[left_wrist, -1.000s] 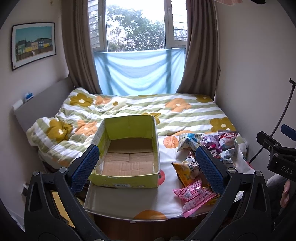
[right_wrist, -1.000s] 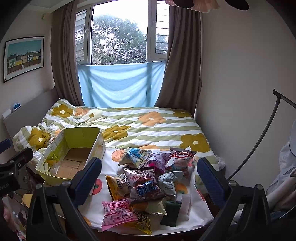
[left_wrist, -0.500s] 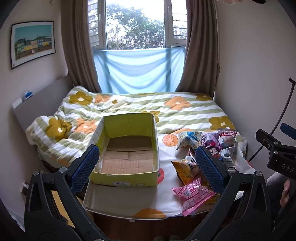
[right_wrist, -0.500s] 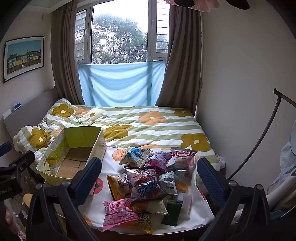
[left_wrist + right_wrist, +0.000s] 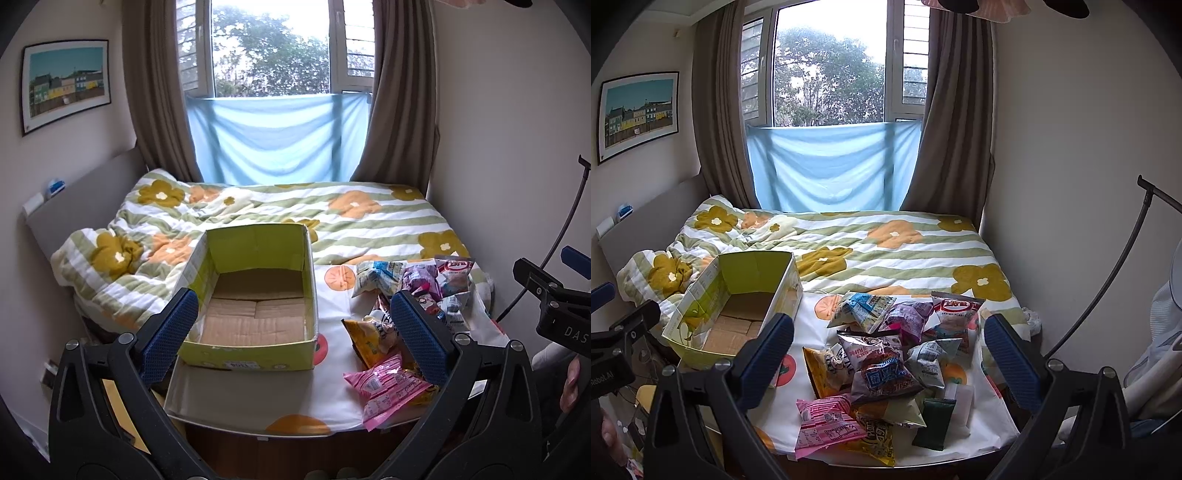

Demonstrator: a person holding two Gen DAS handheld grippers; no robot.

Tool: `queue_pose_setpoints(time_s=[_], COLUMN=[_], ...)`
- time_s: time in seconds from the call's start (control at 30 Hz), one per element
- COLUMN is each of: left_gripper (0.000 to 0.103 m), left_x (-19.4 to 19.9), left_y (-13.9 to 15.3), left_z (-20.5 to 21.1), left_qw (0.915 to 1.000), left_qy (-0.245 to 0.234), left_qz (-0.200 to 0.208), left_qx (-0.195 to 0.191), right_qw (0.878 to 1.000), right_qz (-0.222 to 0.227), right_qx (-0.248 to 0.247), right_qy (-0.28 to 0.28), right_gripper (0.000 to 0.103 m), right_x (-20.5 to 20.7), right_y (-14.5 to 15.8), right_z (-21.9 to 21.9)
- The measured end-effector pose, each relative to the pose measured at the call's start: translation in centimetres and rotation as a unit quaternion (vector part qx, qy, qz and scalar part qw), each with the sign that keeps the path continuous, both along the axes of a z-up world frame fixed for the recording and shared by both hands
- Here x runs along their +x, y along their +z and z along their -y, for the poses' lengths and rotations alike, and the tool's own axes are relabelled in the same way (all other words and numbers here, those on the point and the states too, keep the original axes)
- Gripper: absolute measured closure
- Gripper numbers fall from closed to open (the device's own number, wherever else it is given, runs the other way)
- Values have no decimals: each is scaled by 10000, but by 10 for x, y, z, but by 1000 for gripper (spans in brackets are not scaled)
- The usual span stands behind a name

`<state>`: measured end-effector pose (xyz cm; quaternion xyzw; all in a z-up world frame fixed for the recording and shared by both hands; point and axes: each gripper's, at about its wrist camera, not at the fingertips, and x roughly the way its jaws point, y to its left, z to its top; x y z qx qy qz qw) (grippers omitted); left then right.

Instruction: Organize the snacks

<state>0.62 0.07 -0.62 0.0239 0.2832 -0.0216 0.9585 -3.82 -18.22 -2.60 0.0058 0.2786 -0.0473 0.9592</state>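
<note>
An empty yellow-green cardboard box (image 5: 255, 299) (image 5: 738, 306) stands on a small cloth-covered table (image 5: 243, 391) at the foot of the bed. A heap of snack bags (image 5: 886, 354) (image 5: 413, 295) lies to its right, with a pink bag (image 5: 827, 424) (image 5: 384, 384) nearest the front edge and a dark green packet (image 5: 934, 422) beside it. My left gripper (image 5: 295, 325) hovers open, back from the box, holding nothing. My right gripper (image 5: 890, 358) hangs open above the heap, also holding nothing.
Behind the table is a bed with a flowered striped quilt (image 5: 886, 251). A wall (image 5: 1071, 184) stands close on the right, with a dark curved stand (image 5: 1108, 280). The window with a blue cloth (image 5: 831, 166) is at the back. A person's hand (image 5: 570, 384) shows at the right edge.
Both views have barely shifted: the left one tilted slightly so the box sits a little higher. Both grippers stay open and no snack has moved.
</note>
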Motion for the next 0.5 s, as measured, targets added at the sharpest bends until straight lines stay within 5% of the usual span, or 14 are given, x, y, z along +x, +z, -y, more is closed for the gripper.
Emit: queue_pose_setpoints(time_s=[0.5], left_gripper=[0], left_x=[0], left_y=[0], left_z=[0], left_qw=[10000], left_qy=[-19], left_qz=[-17], left_qx=[-16], right_qw=[10000], right_qz=[-14], right_qx=[12], right_qy=[6], right_gripper=[0], right_x=[0], right_y=[-1], right_z=[0])
